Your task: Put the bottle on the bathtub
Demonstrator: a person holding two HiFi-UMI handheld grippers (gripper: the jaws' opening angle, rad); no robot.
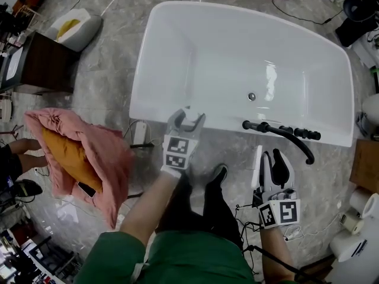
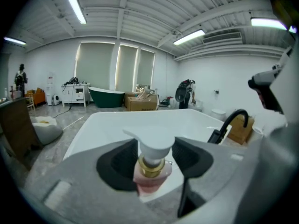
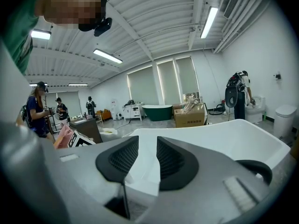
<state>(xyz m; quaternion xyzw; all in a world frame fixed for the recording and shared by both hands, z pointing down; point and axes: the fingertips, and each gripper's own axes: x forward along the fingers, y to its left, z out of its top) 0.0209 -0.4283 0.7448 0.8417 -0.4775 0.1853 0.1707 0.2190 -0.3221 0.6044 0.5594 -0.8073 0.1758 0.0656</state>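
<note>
Head view: a person stands at the long near edge of a white bathtub [image 1: 155, 112]; the left gripper [image 1: 189, 118] reaches over that near rim, not far from its left corner, likely because this flat ledge is the closest spot to set something down; the right gripper [image 1: 273, 158] hangs back over the floor, just short of the rim and near a black faucet [image 1: 284, 134] mounted on that edge, apparently kept out of the way as it has no part in this step.

Left gripper view: the bottle [image 2: 150, 164] stands upright between the jaws, its base seemingly on the white near rim; the jaws stand apart round it and the dark pads seem not to press, a sliver of white showing beside the body, which suggests the placing is nearly done; the bottle has a broad white pump head with its spout pointing left, a shiny gold collar below it, and a translucent pink body.

Right gripper view: the jaws are slightly apart with nothing between them, only the tub's white rim beyond.
</note>
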